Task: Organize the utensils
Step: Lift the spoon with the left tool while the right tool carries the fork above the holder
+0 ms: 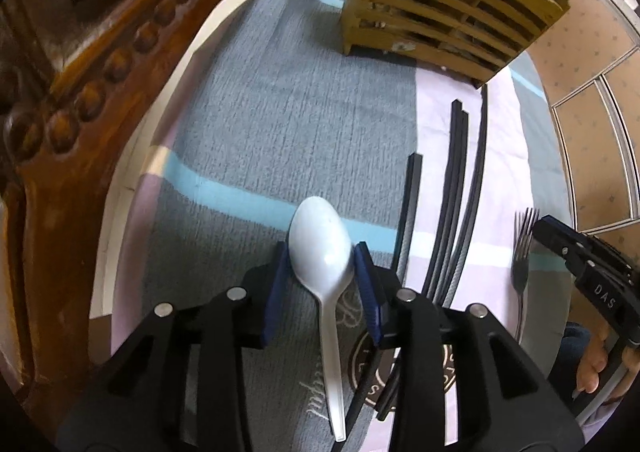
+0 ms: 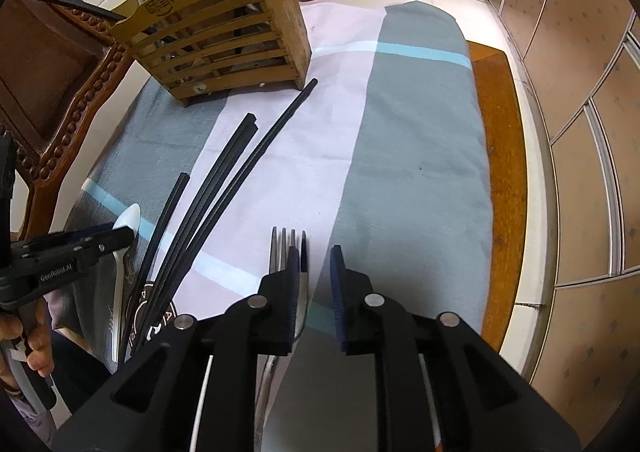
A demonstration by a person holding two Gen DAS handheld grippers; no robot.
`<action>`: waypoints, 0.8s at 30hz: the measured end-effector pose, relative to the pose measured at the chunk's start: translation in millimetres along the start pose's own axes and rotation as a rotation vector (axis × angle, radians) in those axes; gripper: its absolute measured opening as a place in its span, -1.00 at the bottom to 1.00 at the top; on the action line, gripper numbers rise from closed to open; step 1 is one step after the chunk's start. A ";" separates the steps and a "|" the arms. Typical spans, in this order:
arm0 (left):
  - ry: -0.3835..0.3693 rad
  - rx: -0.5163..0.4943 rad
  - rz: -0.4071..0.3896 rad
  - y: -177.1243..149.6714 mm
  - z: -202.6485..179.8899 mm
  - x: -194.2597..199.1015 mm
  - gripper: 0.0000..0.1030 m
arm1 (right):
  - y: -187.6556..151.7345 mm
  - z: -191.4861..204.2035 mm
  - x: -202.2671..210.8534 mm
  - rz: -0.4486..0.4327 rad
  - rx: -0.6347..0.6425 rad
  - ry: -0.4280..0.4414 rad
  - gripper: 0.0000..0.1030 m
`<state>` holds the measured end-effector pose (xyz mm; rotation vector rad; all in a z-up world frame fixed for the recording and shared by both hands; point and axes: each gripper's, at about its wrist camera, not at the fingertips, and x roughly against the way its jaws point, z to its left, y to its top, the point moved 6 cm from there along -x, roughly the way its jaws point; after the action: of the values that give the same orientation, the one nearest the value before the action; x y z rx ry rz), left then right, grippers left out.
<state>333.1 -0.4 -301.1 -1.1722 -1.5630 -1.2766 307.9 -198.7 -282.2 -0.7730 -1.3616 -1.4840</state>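
A white plastic spoon (image 1: 322,248) lies on the striped cloth, its bowl between the blue pads of my left gripper (image 1: 321,257), whose jaws stand on either side of the bowl, close to it. It also shows in the right wrist view (image 2: 127,221). Several black chopsticks (image 1: 454,188) lie to its right. A metal fork (image 2: 287,248) lies on the cloth; my right gripper (image 2: 316,264) is open just above and right of it, its left pad over the tines. The wooden slatted utensil holder (image 1: 444,0) stands at the far end.
A carved wooden chair (image 1: 80,64) stands close on the left of the table. The cloth (image 2: 420,156) covers the table, with its wooden edge (image 2: 500,172) showing on the right. Tiled wall panels run along the right. The holder (image 2: 216,28) has utensils in it.
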 end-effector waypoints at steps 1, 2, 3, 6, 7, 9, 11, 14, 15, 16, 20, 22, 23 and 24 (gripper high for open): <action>0.001 0.004 0.002 0.4 0.0 -0.5 -0.32 | 0.0 -0.5 -0.1 0.000 -0.002 0.001 -0.68; -0.003 0.013 0.007 -0.2 0.6 0.0 -0.27 | -0.1 -0.7 -0.1 -0.001 -0.003 0.001 -0.67; -0.019 0.021 0.011 -1.1 0.3 0.4 -0.20 | -0.3 -0.9 0.0 -0.001 -0.003 0.001 -0.66; -0.092 0.058 0.010 -1.5 0.9 1.9 -0.35 | -0.4 -1.2 -0.2 -0.001 -0.004 0.002 -0.64; -0.118 0.073 0.006 -0.7 0.7 3.2 -0.44 | -0.6 -1.6 -0.2 -0.001 -0.007 0.004 -0.64; -0.168 0.098 -0.009 0.0 0.0 9.7 -0.46 | -1.3 -2.7 -0.2 -0.002 -0.009 0.000 -0.64; -0.187 0.089 -0.031 1.3 -3.5 17.4 -0.46 | -1.9 -4.1 -0.5 -0.001 -0.013 -0.001 -0.63; -0.228 0.068 -0.040 -0.4 -14.2 25.8 -0.47 | -2.6 -5.5 -0.8 0.000 -0.017 0.001 -0.62; -0.230 0.062 -0.042 -1.1 -18.1 27.1 -0.47 | -2.6 -5.6 -1.0 0.000 -0.019 0.001 -0.62; -0.227 0.057 -0.057 -1.2 -22.3 29.8 -0.47 | -2.5 -5.7 -1.0 -0.001 -0.020 0.001 -0.61; -0.204 0.056 -0.126 6.6 -24.8 43.4 -0.48 | -3.1 -5.9 -0.3 -0.002 -0.025 0.003 -0.61; -0.167 0.032 -0.177 10.9 -23.4 56.9 -0.48 | -2.4 -6.0 1.4 -0.007 -0.021 0.003 -0.61; -0.142 0.013 -0.211 12.6 -23.7 64.7 -0.48 | -0.9 -5.7 2.0 -0.008 -0.020 0.003 -0.61; -0.121 -0.006 -0.241 14.0 -24.1 72.0 -0.48 | 0.6 -5.7 2.3 -0.009 -0.021 0.006 -0.61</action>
<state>328.0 -10.6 -224.7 -1.1071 -1.8346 -1.3866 308.4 -204.7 -280.9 -0.7762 -1.3488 -1.5080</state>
